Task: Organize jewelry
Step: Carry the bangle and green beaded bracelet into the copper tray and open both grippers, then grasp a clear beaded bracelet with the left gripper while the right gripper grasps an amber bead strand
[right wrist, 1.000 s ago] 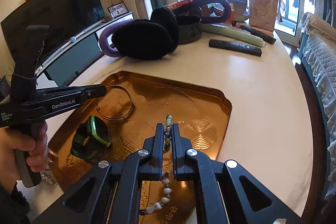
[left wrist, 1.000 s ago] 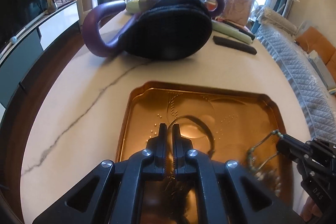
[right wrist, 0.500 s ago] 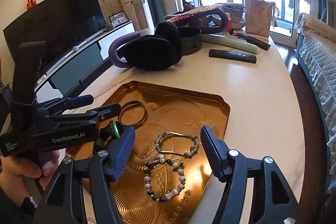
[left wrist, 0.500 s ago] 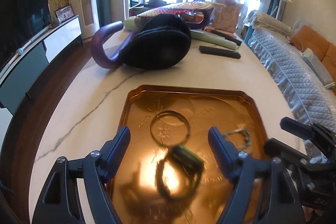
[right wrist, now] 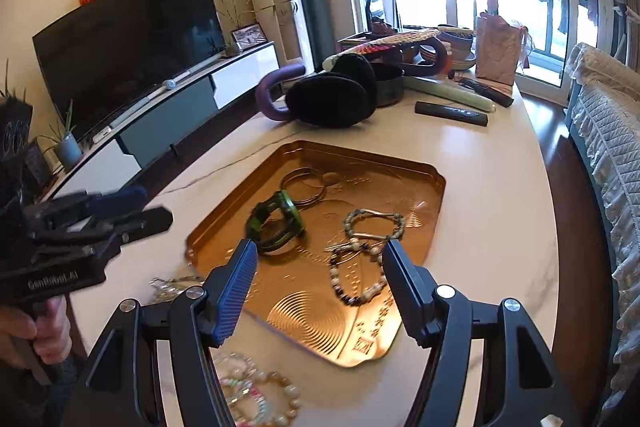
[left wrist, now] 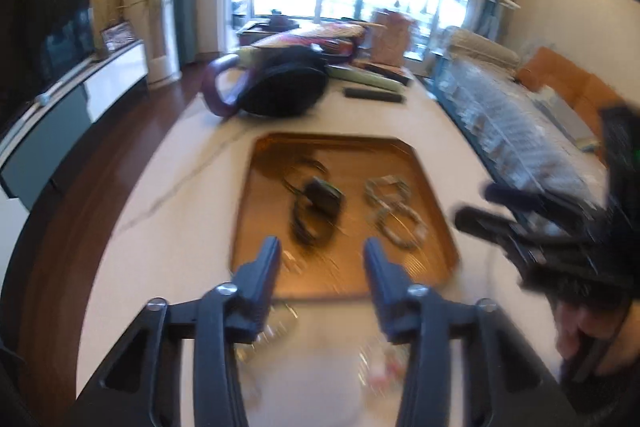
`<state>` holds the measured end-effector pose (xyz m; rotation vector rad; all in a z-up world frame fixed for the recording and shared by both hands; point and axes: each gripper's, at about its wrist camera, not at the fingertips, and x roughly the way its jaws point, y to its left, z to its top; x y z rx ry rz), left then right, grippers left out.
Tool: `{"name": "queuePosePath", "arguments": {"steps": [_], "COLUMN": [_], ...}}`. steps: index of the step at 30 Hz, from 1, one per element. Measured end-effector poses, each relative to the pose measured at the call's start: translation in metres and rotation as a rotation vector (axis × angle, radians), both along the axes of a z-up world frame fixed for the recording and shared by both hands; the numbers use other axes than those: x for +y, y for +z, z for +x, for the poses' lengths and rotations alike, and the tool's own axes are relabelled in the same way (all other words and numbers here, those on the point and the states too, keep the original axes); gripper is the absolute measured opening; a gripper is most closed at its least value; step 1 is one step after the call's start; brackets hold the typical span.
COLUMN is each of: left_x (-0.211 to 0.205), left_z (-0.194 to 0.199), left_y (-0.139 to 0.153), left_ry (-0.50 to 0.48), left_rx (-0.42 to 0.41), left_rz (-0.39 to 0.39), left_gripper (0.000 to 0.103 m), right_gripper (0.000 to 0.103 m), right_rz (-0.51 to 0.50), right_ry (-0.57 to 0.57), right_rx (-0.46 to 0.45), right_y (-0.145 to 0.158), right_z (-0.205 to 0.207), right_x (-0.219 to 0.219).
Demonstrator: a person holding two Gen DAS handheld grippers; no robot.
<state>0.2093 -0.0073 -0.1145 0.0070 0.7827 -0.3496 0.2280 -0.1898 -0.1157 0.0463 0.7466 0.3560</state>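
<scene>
A copper tray (right wrist: 424,203) is set on the pale bench (right wrist: 496,195); a green watch (right wrist: 276,223), thin bangles (right wrist: 304,185) and two beaded bracelets (right wrist: 362,259) are laid inside it. The right gripper (right wrist: 316,263) is held above the tray, fingers apart, nothing between them. The left gripper (left wrist: 320,255) has its fingers closing on nothing. More beads (right wrist: 256,393) are left on the bench just beside the tray's near edge

Two wrist cameras, both tilted down over one table

Each looks forward along its own fingers, fairly near; both share the golden embossed metal tray (left wrist: 434,215) (right wrist: 430,211) of jewelry.
</scene>
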Motion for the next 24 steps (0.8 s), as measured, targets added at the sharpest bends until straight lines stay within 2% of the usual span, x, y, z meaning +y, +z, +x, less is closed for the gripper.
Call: {"name": "queuePosePath", "arguments": {"steps": [1, 2, 6, 8, 10, 13, 15, 18, 24], "left_x": [-0.002, -0.004, -0.004, -0.004, -0.004, -0.011, -0.016, -0.02, -0.024], "left_z": [-0.012, -0.023, -0.057, -0.065, -0.064, -0.057, -0.049, -0.041, -0.029], "left_y": [-0.002, -0.004, -0.022, -0.036, -0.049, -0.069, -0.077, -0.082, -0.082], "left_ry": [-0.024, -0.048, -0.08, -0.082, -0.085, -0.084, -0.095, -0.09, -0.055], "left_rx": [-0.001, 0.003, 0.038, 0.083, 0.141, 0.231, 0.273, 0.298, 0.284], "left_rz": [0.012, 0.02, 0.038, 0.028, 0.01, -0.012, -0.02, -0.033, -0.029], "left_gripper": [0.033, 0.031, 0.031, 0.032, 0.032, 0.035, 0.035, 0.035, 0.035], "right_gripper": [0.062, 0.061, 0.053, 0.048, 0.035, 0.02, 0.02, 0.019, 0.019], "right_rz": [0.014, 0.026, 0.073, 0.046, 0.029, 0.007, 0.015, -0.023, 0.01], "right_ry": [0.005, 0.012, 0.046, 0.032, 0.026, 0.008, 0.019, 0.054, 0.066], "right_rx": [0.007, 0.018, 0.066, 0.072, 0.076, 0.116, 0.142, 0.124, 0.167], "right_y": [0.001, 0.001, -0.009, -0.019, -0.036, -0.06, -0.067, -0.068, -0.079], "right_z": [-0.005, -0.01, -0.04, -0.053, -0.059, -0.059, -0.058, -0.06, -0.055], "right_x": [0.002, 0.004, 0.007, 0.005, 0.001, -0.003, -0.003, 0.002, -0.005]}}
